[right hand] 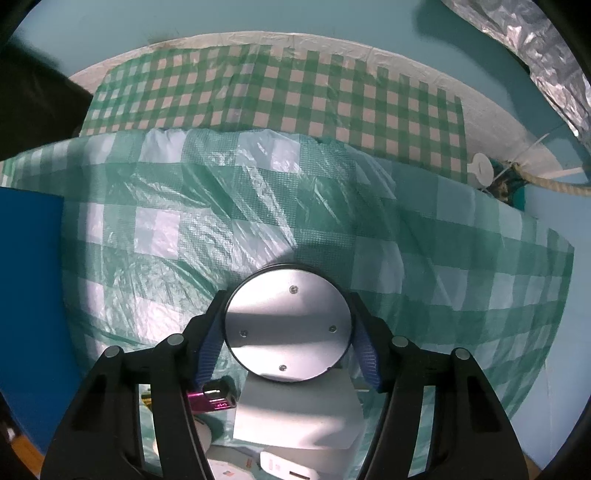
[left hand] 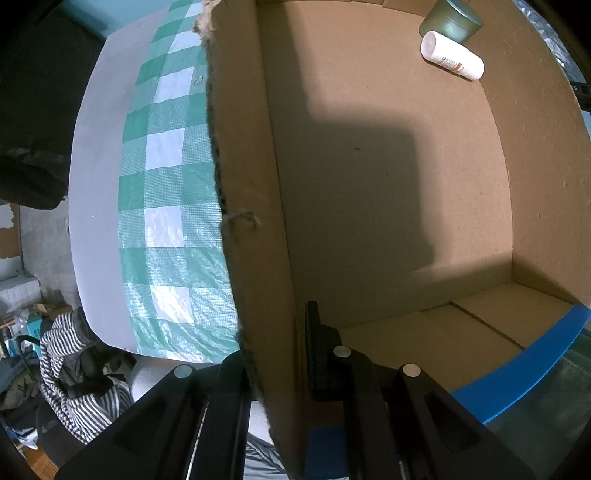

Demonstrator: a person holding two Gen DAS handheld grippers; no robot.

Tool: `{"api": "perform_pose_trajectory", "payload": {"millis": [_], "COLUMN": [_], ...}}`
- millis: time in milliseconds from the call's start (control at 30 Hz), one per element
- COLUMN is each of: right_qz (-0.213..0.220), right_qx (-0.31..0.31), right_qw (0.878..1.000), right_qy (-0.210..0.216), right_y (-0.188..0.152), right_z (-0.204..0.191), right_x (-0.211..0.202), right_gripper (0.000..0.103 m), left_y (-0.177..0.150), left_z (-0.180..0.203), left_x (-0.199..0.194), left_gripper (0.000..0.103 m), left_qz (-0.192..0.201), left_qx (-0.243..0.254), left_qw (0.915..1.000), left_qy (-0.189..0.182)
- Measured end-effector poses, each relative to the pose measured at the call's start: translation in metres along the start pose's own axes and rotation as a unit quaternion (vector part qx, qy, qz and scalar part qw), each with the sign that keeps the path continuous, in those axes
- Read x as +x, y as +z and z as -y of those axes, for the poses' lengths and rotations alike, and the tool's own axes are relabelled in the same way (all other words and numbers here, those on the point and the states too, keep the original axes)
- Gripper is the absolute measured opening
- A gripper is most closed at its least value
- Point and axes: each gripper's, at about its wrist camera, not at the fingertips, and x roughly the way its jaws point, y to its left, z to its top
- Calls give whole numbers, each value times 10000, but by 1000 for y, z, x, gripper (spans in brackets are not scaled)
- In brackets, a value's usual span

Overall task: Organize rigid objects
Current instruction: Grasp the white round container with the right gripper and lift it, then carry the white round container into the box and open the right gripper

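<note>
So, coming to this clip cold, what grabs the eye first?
The round metal disc clamped between the right gripper fingers, raised over the green checked cloth. In the left view, the big cardboard box, its wall pinched by the left gripper. It is nearly bare: a white bottle lying beside a green jar in the far corner.
</note>
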Motion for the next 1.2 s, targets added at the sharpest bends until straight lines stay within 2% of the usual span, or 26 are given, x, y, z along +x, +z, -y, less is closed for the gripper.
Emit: {"api": "perform_pose_trajectory", "payload": {"millis": [500,833,1200], "right_qz": [193,364,584], "right_qx": [-524,-1024,-1666], "right_qw": [9984,9940,9839], "right_qy": [10,137,289], "right_y": [-3,-1,-2], "right_z": [-23,-59,-115], "right_x": [-35,-82,-125], "right_gripper": [62,62,62], "left_y": [0,4,5], "left_z": [2,7,6], "left_x": [2,0,0], "left_gripper": [8,8,8], "left_qz": [-7,-18,2], "left_qx": [56,130,180], "left_qw": [10000,9999,9998], "left_qy": [11,46,17]}}
